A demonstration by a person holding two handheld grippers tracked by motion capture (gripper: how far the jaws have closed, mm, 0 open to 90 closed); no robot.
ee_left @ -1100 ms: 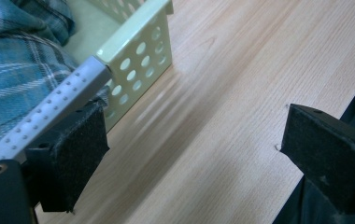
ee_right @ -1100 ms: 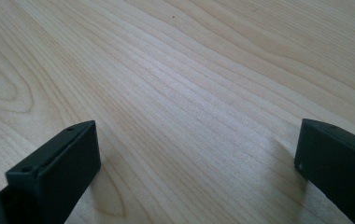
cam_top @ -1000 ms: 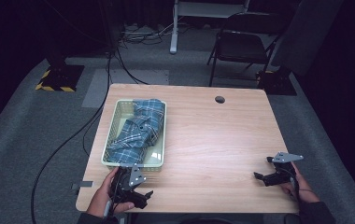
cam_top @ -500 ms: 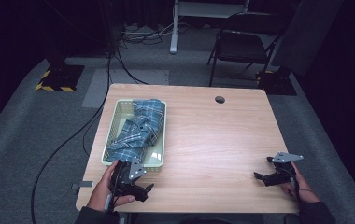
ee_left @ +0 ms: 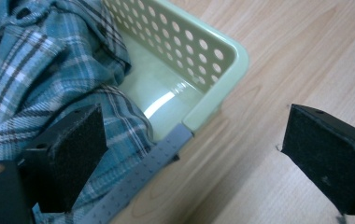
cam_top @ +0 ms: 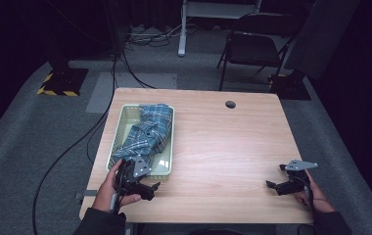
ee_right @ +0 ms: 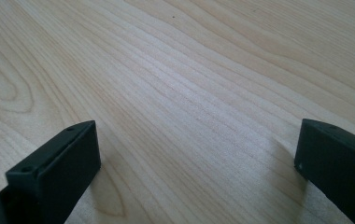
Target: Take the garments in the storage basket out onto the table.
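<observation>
clearly the left gripper (cam_top: 147,188) hangs at the near corner of the green basket (cam_top: 167,147), jaws spread and holding nothing, placed to reach the plaid shirt (cam_top: 147,134) heaped inside it. the right gripper (cam_top: 276,186) rests low over the bare table (cam_top: 223,147), jaws apart and unloaded, likely kept clear.

1 basket (cam_top: 120,128), 1 plaid shirt (cam_top: 147,132), 2 hand-held grippers: left (cam_top: 147,188), right (cam_top: 278,187); 1 table (cam_top: 223,147), 1 chair (cam_top: 252,46).
</observation>
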